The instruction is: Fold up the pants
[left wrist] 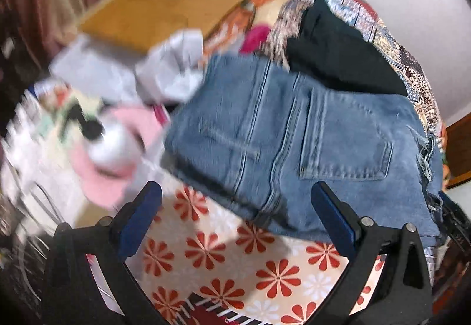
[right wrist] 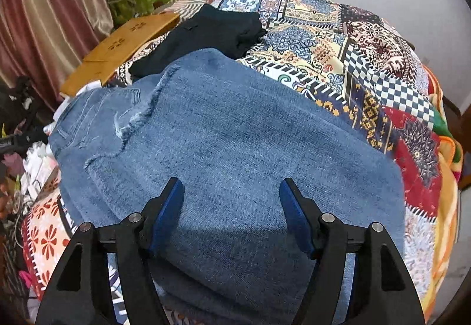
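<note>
Right wrist view: right claw (right wrist: 231, 192) spread apart, empty, over folded jeans (right wrist: 235, 133) on bed quilt (right wrist: 368, 60). Left claw (left wrist: 235, 195) apart too, jeans just ahead.

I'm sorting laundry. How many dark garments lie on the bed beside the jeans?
1. A single dark garment lies on the patchwork quilt just beyond the blue jeans, near the wooden board. The jeans may hide others.

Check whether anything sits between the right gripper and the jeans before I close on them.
Nothing visible does. The right gripper is open right over the jeans, with only bare denim between its fingers. The black garment lies past the jeans' far edge, out of the way.
</note>
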Demonstrator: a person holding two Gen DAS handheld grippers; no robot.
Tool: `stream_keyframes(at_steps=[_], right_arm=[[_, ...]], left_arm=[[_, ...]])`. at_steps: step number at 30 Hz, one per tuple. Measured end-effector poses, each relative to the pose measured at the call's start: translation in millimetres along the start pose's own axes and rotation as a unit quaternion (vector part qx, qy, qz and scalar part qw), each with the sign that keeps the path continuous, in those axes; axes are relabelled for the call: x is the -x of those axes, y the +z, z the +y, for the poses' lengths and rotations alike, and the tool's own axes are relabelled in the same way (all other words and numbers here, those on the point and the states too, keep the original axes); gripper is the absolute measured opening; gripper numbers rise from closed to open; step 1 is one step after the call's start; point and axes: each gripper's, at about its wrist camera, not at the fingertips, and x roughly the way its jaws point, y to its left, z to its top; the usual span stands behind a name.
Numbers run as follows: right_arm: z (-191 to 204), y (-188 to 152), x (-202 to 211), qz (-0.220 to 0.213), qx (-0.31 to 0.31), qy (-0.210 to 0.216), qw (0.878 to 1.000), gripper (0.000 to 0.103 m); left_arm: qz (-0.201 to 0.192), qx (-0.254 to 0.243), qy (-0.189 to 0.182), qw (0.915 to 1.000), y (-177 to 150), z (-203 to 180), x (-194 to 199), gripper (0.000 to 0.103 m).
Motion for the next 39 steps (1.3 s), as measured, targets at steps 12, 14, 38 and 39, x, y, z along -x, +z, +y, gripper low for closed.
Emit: stream_keyframes(at_steps=[12, 14, 38, 39], right_arm=[[2, 0, -2, 0.001, -0.001, 0.0, 1.0, 0.067], [1, 0, -2, 0.001, -0.001, 0.002, 1.0, 0.067], [-13, -4, 17, -0.037, -0.03, 0.007, 0.999, 0.069], [-14, -6, 21, -0.043, -0.035, 0.006, 0.998, 0.069]], left_arm=[[0.081, 0.074, -0.13, 0.9854, -10, 9, -55, 0.102], [0.078, 0.079, -0.14, 0.9839, -5, 11, -59, 0.102], [-0.093, -0.037, -0.026, 0.9947, 35, -45, 19, 0.019], [-0.106, -0.052, -0.023, 0.9927, 36, -54, 30, 0.019]])
